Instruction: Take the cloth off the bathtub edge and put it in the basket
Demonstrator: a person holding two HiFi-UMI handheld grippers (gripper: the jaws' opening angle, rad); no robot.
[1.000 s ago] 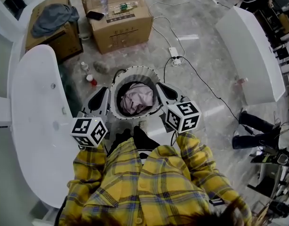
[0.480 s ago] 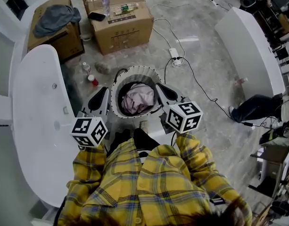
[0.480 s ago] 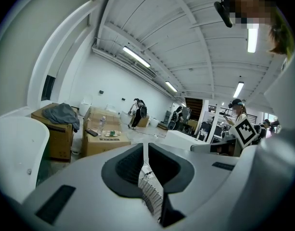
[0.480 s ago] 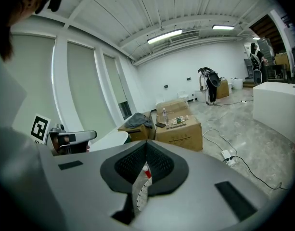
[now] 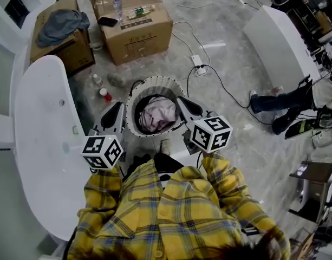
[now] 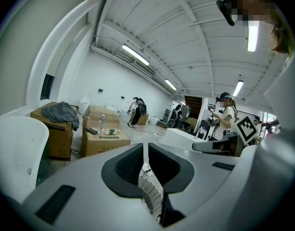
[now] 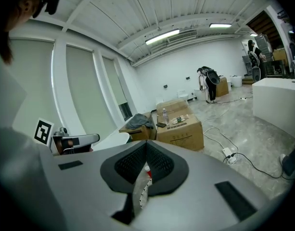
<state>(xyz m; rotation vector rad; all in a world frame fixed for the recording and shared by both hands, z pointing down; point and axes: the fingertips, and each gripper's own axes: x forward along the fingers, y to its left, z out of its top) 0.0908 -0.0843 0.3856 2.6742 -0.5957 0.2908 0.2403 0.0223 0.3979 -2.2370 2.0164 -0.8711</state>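
The pink cloth already lies inside the laundry basket, between your fingertips. Your left gripper and right gripper both have their jaws together, holding nothing. The job looks done, so draw both back without knocking the rim.

Whoever's running this has on a long-sleeved yellow plaid flannel shirt, with dark blue-grey lines crossing the yellow. The left gripper and right gripper match: smooth light grey shells narrowing toward the front, black inserts around the jaws with a fine ribbed grid texture, plus a couple of flat black rectangular patches on top of the shell. Each has a white cube with bold black square markers on its faces, the left cube and the right cube.
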